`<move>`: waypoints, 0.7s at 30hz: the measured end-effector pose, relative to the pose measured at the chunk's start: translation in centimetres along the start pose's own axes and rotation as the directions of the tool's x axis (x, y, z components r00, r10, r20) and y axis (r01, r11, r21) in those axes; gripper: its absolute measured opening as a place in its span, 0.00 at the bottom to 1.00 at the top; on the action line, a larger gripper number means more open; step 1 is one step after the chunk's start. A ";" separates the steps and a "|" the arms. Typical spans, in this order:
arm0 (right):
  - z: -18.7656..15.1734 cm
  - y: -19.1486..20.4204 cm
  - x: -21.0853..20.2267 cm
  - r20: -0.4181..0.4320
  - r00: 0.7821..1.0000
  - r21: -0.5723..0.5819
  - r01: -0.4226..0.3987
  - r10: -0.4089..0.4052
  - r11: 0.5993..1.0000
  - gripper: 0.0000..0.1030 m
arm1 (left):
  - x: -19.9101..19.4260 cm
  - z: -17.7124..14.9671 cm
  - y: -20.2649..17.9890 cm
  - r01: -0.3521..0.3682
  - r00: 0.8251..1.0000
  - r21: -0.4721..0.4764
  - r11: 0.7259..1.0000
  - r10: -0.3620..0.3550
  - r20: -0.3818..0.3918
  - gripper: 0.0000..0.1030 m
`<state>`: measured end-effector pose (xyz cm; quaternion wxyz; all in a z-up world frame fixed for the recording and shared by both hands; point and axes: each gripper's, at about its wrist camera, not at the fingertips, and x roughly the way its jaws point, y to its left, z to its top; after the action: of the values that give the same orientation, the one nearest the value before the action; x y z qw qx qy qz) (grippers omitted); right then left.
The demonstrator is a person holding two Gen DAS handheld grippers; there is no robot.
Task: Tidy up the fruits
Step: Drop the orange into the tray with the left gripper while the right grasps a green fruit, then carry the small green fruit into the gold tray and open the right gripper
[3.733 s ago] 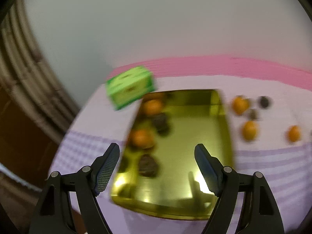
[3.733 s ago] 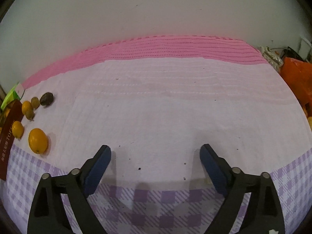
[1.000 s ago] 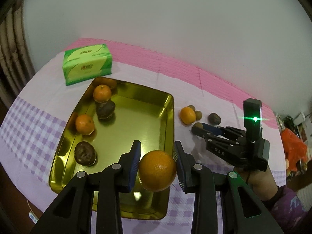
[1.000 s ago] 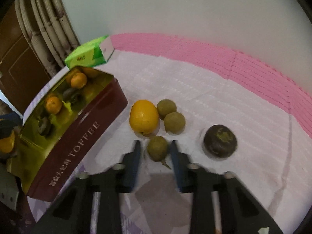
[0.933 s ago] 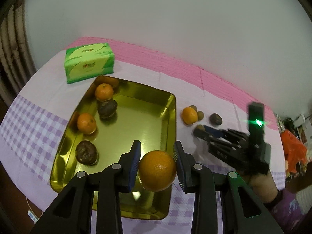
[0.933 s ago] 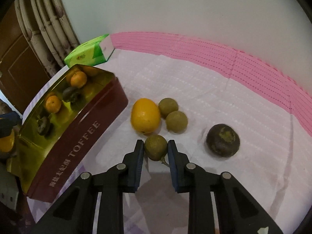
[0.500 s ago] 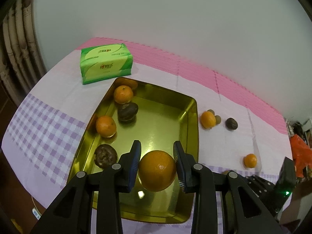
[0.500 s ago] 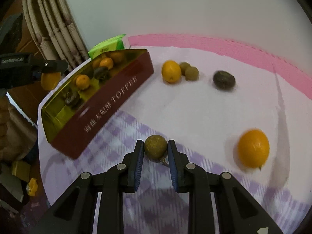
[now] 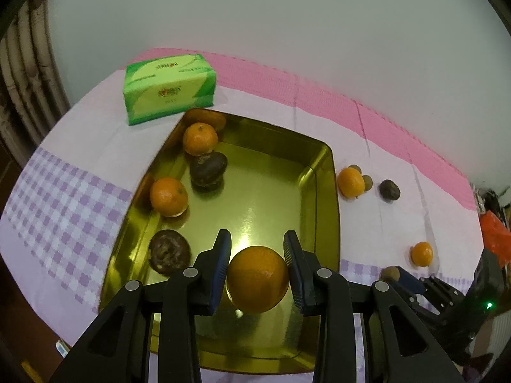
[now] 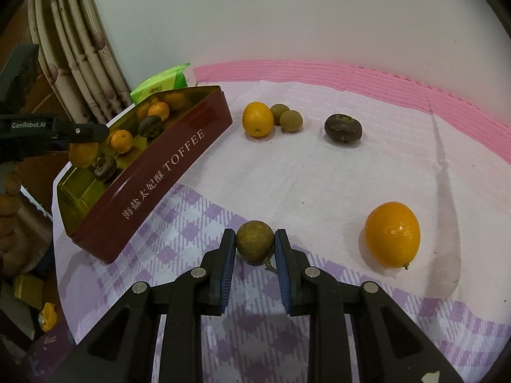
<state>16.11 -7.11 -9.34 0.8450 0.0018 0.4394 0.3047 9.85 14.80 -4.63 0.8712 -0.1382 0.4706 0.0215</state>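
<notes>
Left wrist: left gripper [image 9: 257,258] clenched on smooth round orange [image 9: 257,278], held over glossy gold tin [image 9: 332,210] beyond the fingers; closer in than 0.5 s ago.
Right wrist: right gripper [image 10: 255,248] clamps matte brown-green fruit [image 10: 255,244] above checked cloth [image 10: 191,223]; hold unchanged.

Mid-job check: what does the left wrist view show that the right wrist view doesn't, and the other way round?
Only the left wrist view shows the gold tin tray's whole floor from above and the full top of the green tissue pack.

Only the right wrist view shows the tray's maroon outer wall lettered TOFFEE, the beige curtain, and the stem on the small brown-green round fruit gripped by the right gripper.

Both show the left gripper clamping a large orange over the tray, four fruits inside, and loose fruit on the cloth.
</notes>
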 end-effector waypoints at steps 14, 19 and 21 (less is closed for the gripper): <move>0.1 -0.4 0.0 0.003 1.000 0.024 -0.005 0.004 1.000 0.22 | 1.7 4.4 -1.1 0.002 1.000 0.033 0.999 -0.001 -0.022 0.33; 0.0 -0.3 0.0 -0.001 1.000 0.017 -0.007 0.007 1.000 0.22 | 0.1 3.3 -1.6 -0.028 1.000 0.065 0.997 0.028 0.001 0.33; 0.0 -0.3 -0.1 0.001 1.000 0.016 -0.008 0.008 1.000 0.22 | -0.6 2.6 -1.9 -0.058 0.998 0.071 0.996 0.058 0.010 0.33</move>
<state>16.22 -7.37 -9.35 0.8440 0.0102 0.4414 0.3046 11.95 13.75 -2.32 0.8765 -0.0931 0.4714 0.0305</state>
